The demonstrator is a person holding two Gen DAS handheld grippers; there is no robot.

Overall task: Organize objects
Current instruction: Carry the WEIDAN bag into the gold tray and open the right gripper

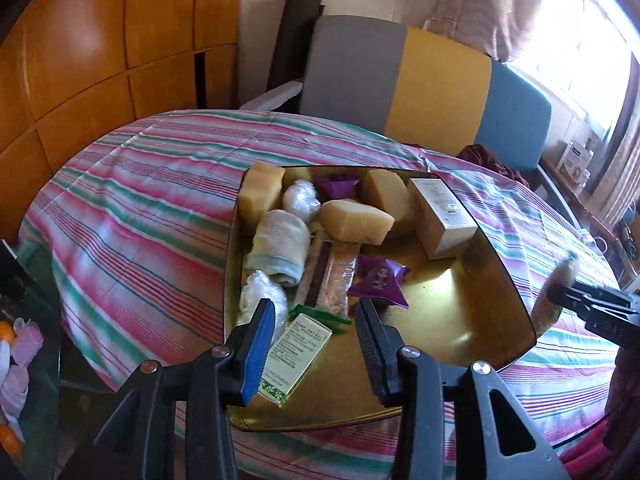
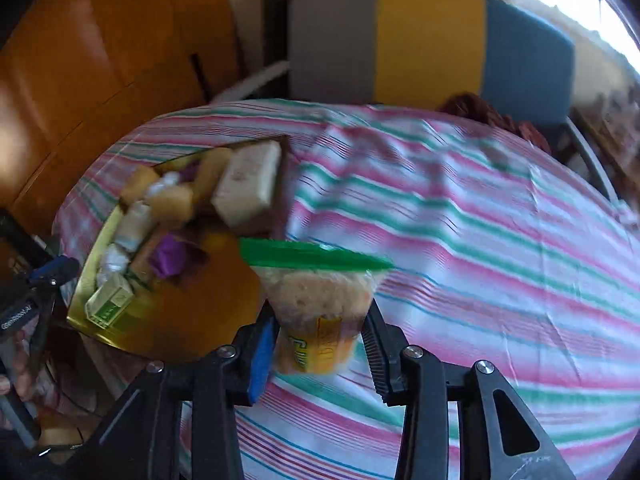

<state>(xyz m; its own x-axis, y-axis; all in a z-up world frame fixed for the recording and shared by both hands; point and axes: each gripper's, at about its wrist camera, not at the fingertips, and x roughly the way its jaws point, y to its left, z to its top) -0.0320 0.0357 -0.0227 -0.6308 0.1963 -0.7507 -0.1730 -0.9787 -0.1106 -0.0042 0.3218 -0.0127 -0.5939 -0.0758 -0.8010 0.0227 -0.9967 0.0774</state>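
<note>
— What have you got in your right gripper (image 2: pixel 318 344)?

— My right jaws are clamped on a clear snack packet (image 2: pixel 320 312) with a green sealed top and a yellow printed band. It hangs above the striped tablecloth (image 2: pixel 480 220), just to the right of the gold tray (image 2: pixel 192 320). The picture is smeared there, so I cannot read the print.

— And your left gripper (image 1: pixel 316 336)?

— My left jaws stand apart with nothing between the pads. They hover over the near end of the gold tray (image 1: pixel 460 320), just above a small white-and-green carton (image 1: pixel 294 360) lying flat in it.

— What else lies in the tray?

— Three tan sponge-like blocks (image 1: pixel 354 220) at the far end, a white box (image 1: pixel 442 220) at the far right side, two purple wrapped sweets (image 1: pixel 380 282), a rolled pale cloth (image 1: pixel 278 246), two clear-wrapped white bundles (image 1: pixel 300 198) and a long clear packet (image 1: pixel 326 276) with a dark strip down it.

— Can you see one gripper from the other?

— Yes. From the left I see my right gripper at the far right edge, its packet a blur beside the tray. Beyond the table stands a chair (image 1: pixel 420 76) with a grey, yellow and blue back.
</note>
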